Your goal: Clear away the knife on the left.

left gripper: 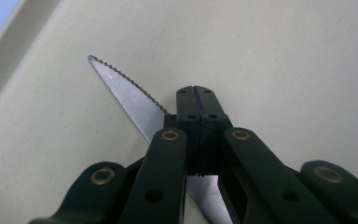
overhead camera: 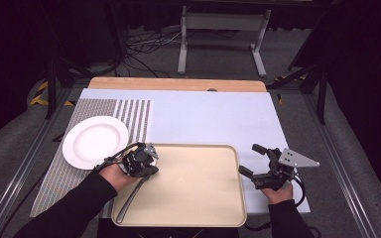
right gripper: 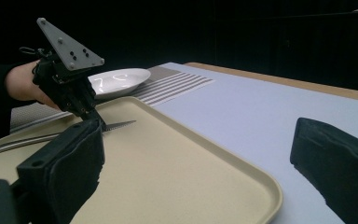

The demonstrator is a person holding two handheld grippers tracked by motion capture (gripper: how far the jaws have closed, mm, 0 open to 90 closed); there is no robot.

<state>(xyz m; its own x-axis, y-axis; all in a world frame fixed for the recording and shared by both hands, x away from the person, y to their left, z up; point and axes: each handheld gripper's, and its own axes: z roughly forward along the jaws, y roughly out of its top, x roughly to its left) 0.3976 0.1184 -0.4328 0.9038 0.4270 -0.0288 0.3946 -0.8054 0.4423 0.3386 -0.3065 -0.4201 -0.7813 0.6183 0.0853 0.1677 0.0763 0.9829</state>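
A: Where is the knife (left gripper: 130, 95)?
B: On the beige tray (overhead camera: 198, 198), near its left edge. The left gripper (left gripper: 198, 100) pinches its serrated blade, jaws pressed together.
A: And the right gripper (overhead camera: 250, 159)?
B: It hangs beside the tray's right edge, jaws spread, holding nothing.

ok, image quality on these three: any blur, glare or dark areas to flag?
High view: soft and low-res; surroundings fall to black, while the white plate is near blown out. Left gripper view: the serrated knife is sharp at its teeth, the nearest linkage softer, lighting even, no glare. Right gripper view: its own jaws are blurred in the foreground, background black, a mild sheen on the beige tray.
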